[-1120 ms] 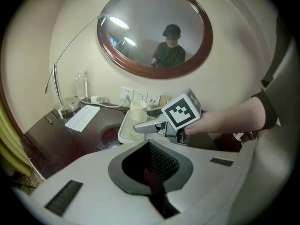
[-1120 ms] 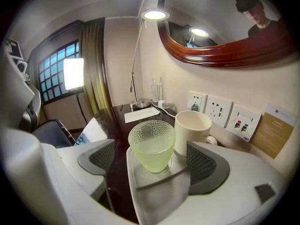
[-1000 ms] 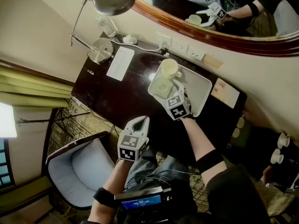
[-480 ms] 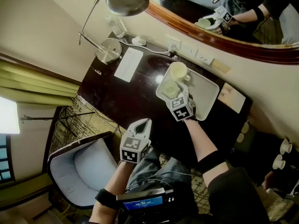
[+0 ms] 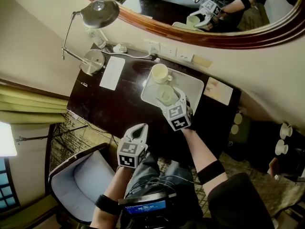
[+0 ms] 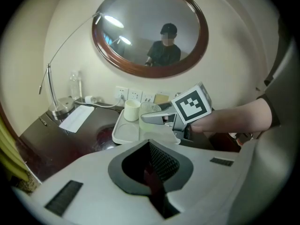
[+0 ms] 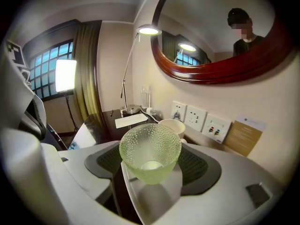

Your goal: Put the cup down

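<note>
Since a second ago the right gripper (image 5: 169, 100) has drawn its fingers (image 7: 200, 165) in, and they now clamp the green glass cup (image 7: 150, 153) from both sides. In the head view the cup is at the centre of the frame, over the left part of the white tray (image 5: 193, 86); whether its base touches the tray I cannot tell. A white mug (image 5: 159, 73) stands just beyond it, in the tray's upper-left corner. The left gripper (image 5: 138, 129) hangs at lower centre, off the edge of the dark table (image 5: 119, 104), its fingers closed on nothing. A desk lamp (image 5: 97, 13) stands at upper left.
</note>
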`<move>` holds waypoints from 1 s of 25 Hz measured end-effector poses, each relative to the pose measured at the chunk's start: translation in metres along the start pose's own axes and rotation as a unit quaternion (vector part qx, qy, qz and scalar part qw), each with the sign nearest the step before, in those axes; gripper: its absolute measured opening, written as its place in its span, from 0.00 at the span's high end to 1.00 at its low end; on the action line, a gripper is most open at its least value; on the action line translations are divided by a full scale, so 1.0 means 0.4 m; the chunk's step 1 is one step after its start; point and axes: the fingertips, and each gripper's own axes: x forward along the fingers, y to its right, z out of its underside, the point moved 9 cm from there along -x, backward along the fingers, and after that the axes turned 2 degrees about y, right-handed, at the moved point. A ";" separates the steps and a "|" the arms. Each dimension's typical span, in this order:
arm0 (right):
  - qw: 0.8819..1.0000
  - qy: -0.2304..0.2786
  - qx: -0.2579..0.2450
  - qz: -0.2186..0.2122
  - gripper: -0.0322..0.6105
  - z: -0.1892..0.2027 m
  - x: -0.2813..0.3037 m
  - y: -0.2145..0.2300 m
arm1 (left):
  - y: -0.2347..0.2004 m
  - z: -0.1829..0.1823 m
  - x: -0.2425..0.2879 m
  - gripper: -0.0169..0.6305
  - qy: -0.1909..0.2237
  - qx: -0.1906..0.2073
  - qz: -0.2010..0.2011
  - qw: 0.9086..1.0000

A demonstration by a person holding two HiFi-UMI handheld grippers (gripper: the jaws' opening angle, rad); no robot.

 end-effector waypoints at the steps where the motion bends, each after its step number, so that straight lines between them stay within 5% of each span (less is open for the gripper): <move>1: 1.000 0.002 0.007 0.011 0.35 0.008 -0.030 0.017 | 0.018 -0.004 0.012 0.97 -0.002 0.006 0.009 1.000; 12: 0.981 -0.002 0.104 0.164 0.34 0.201 -0.345 0.219 | 0.256 -0.034 0.150 0.97 -0.034 0.089 0.126 0.987; 25: 0.960 -0.020 0.156 0.233 0.34 0.372 -0.445 0.347 | 0.404 -0.014 0.203 0.97 -0.049 0.124 0.155 0.979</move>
